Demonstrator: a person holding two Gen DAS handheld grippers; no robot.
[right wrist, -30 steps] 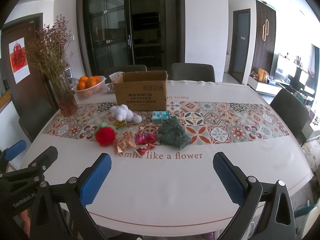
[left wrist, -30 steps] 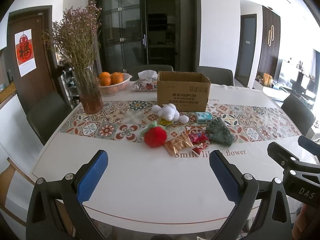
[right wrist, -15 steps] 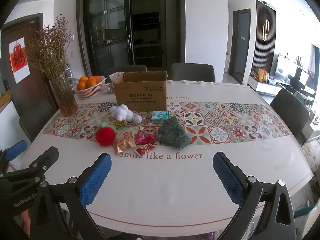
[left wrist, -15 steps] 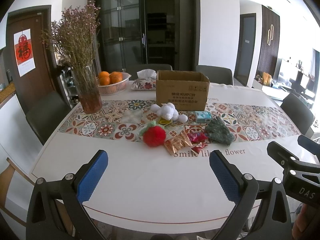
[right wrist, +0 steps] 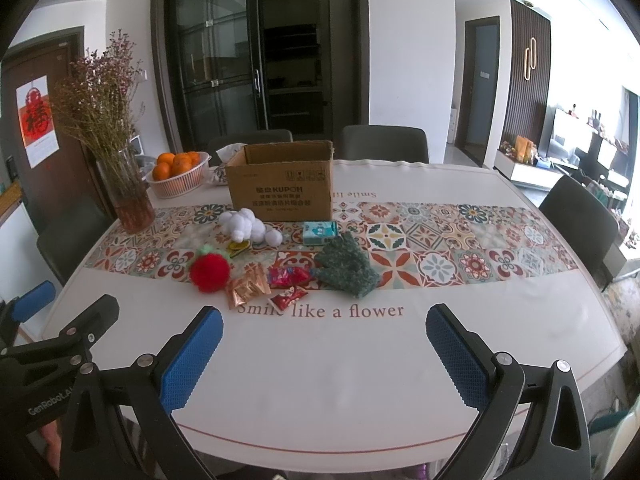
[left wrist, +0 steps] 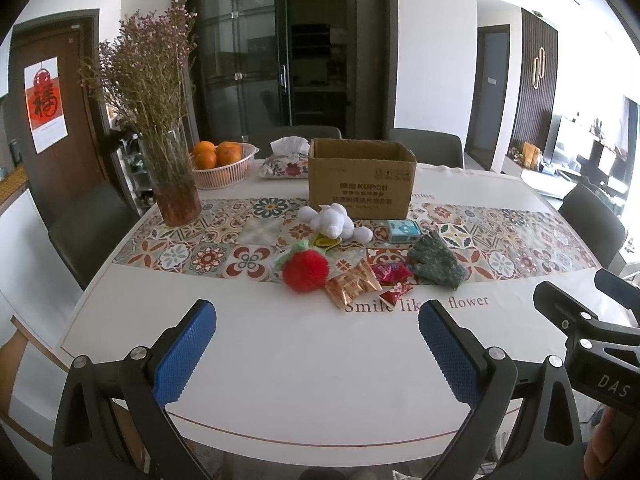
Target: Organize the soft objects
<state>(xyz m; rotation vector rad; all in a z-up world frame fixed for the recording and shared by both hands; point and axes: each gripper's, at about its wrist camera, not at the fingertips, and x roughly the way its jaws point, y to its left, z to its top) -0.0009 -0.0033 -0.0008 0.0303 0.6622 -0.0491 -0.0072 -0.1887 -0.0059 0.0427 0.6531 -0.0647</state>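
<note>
Blue-padded left gripper (left wrist: pixel 316 356) and right gripper (right wrist: pixel 324 354) both spread wide, empty, hovering over near table (right wrist: pixel 320 380) edge. Red pompom (left wrist: pixel 305 271), white plush (left wrist: pixel 334 222), green knit glove (right wrist: pixel 347 270) lie mid-table among snack packets (left wrist: pixel 352 285), just near of open cardboard box (left wrist: pixel 360 178). Judged: no pick started. Next: reach far, close on one soft item, carry to box.

Table (right wrist: pixel 320 380) is holding: 1 cardboard box (right wrist: pixel 282 196); 1 white plush (right wrist: pixel 248 228); 1 red pompom (right wrist: pixel 209 273); 1 green glove (right wrist: pixel 348 266); 1 teal tissue pkt (right wrist: pixel 319 233); 3 foil snack pkts (right wrist: pixel 248 288) — 1 gold, 2 red; 1 vase w/ dried flowers (right wrist: pixel 128 192); 1 basket of oranges (right wrist: pixel 178 176), approx 5 showing; 1 tissue pouch (left wrist: pixel 285 164). Chairs (right wrist: pixel 384 144): 5 showing around it. Yellow item under plush: qty unclear.
</note>
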